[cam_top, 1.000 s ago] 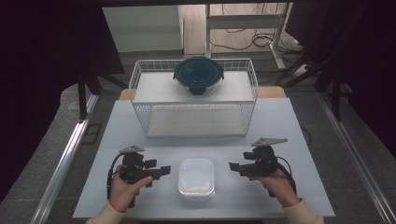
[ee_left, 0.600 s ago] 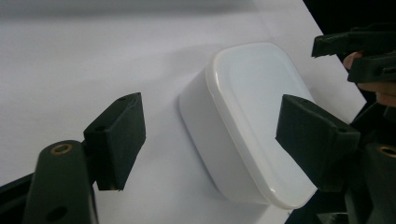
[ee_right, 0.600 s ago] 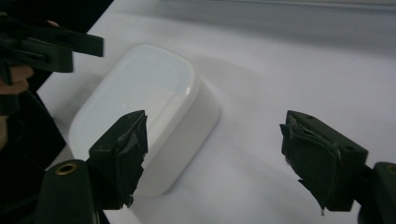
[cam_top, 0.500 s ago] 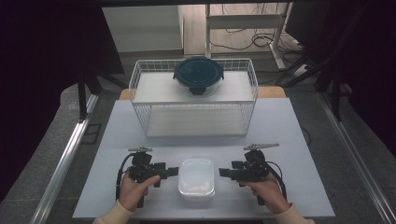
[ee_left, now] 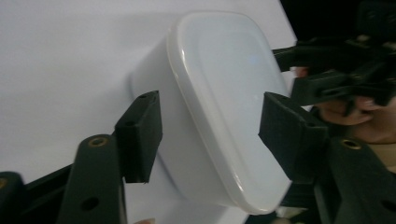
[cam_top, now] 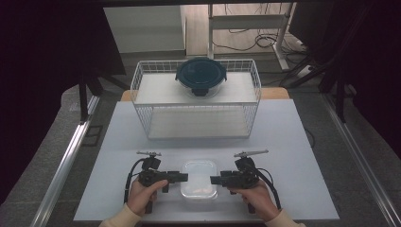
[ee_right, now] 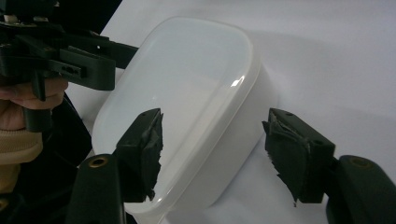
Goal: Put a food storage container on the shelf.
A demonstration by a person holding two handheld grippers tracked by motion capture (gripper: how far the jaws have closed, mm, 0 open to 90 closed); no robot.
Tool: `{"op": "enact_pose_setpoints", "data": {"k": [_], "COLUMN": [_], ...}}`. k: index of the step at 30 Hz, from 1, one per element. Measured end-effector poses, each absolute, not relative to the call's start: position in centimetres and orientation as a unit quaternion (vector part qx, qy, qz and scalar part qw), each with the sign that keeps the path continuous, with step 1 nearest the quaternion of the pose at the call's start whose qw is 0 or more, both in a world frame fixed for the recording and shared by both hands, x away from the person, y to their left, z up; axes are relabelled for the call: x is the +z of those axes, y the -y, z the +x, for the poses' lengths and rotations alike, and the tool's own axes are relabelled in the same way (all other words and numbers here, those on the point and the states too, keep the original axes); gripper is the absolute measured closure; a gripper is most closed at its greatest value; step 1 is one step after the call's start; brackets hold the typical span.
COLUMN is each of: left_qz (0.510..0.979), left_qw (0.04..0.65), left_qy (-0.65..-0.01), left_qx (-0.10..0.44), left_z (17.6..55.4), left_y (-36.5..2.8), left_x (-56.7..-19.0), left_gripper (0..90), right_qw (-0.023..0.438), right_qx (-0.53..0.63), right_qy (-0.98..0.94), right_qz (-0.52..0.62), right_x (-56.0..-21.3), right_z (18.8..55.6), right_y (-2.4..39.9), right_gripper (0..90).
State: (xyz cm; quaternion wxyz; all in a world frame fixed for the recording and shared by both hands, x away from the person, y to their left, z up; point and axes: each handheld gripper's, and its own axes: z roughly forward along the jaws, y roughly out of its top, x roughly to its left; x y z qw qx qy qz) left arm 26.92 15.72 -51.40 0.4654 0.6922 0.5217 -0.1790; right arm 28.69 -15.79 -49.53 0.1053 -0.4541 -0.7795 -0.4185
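Left gripper (cam_top: 183, 177) and right gripper (cam_top: 214, 179) face each other across a translucent white lidded plastic container (cam_top: 199, 183), which sits near the front edge of the white counter (cam_top: 293, 142). Both grippers have just been closing, with the container between their jaws, yet neither clasps it. In the left gripper view, the container (ee_left: 219, 107) lies between two black pads (ee_left: 140, 135), with gaps showing on both sides. In the right gripper view, the container (ee_right: 187, 107) is similarly straddled; one pad (ee_right: 144, 149) overlaps its lid edge in the picture (contact cannot be told), while the other stands clear. Each gripper is held in a person's hand. Farther back on the counter stands a white wire basket (cam_top: 142, 85), with a round dark blue-lidded container (cam_top: 201, 75) resting on it.
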Motion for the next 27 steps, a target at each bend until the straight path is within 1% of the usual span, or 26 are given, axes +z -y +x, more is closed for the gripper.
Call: {"op": "enact_pose_setpoints", "data": {"k": [4, 5, 7, 9, 11, 12, 17, 22, 27], "left_qz": [0.693, 0.692, 0.691, 0.689, 0.687, 0.686, 0.687, 0.684, 0.685], "left_qw": [0.462, 0.461, 0.461, 0.464, 0.469, 0.469, 0.471, 0.484, 0.494], "left_qy": [-0.520, -0.522, -0.526, -0.528, -0.529, -0.529, -0.527, -0.520, -0.511], "left_qx": [-0.190, -0.188, -0.184, -0.178, -0.168, -0.169, -0.169, -0.166, -0.159], "left_z": [26.8, 26.8, 26.7, 26.6, 26.5, 26.4, 26.2, 25.7, 25.3], "left_y": [-15.4, -15.4, -15.5, -15.6, -15.8, -15.8, -15.9, -15.9, -16.1], "left_x": [-51.9, -51.9, -51.8, -51.7, -51.4, -51.3, -51.1, -50.4, -49.7], "left_gripper": [45.8, 46.7, 51.7, 56.3, 62.8, 66.2, 68.0, 72.4, 78.0], "right_qw": [0.121, 0.130, 0.132, 0.135, 0.138, 0.143, 0.160, 0.159, 0.145], "right_qx": [-0.420, -0.423, -0.425, -0.431, -0.438, -0.439, -0.444, -0.454, -0.461], "right_qy": [0.773, 0.770, 0.767, 0.759, 0.752, 0.748, 0.736, 0.732, 0.736], "right_qz": [-0.459, -0.460, -0.463, -0.469, -0.472, -0.477, -0.486, -0.483, -0.474], "right_x": [-49.9, -50.0, -50.0, -49.9, -49.9, -49.9, -49.9, -49.5, -48.7], "right_z": [28.6, 28.6, 28.6, 28.7, 28.8, 28.9, 28.9, 28.8, 28.5], "right_y": [15.6, 15.6, 15.7, 16.0, 16.4, 16.5, 16.8, 17.2, 17.5], "right_gripper": [43.9, 46.5, 49.7, 56.6, 62.3, 62.9, 66.3, 70.9, 75.2]}}
